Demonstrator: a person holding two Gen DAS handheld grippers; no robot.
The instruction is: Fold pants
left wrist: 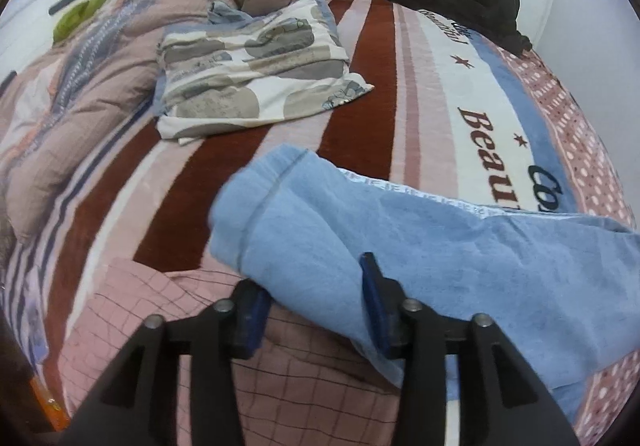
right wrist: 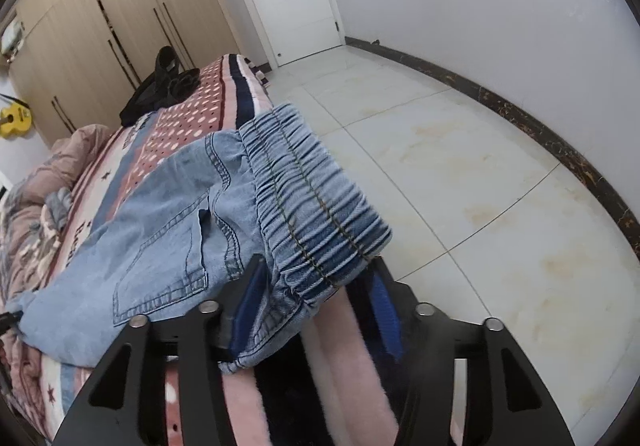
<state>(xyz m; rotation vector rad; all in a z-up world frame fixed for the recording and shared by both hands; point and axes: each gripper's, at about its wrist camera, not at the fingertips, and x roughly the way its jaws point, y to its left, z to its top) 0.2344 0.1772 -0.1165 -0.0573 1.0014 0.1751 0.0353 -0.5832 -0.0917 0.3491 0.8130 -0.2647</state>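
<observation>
Light-blue denim pants (right wrist: 168,221), on striped blanket (left wrist: 360,65). Left gripper (left wrist: 316,298): jaws parted, leg fabric between, unclamped. Right gripper (right wrist: 320,286): jaws parted astride elastic waistband (right wrist: 312,197).

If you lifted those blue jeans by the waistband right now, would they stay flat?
Probably not. The jeans already drape and crease over the bed, so they'd likely hang limp. The gathered elastic waistband looks stretchy and bulky, and may bunch between the claws.
</observation>
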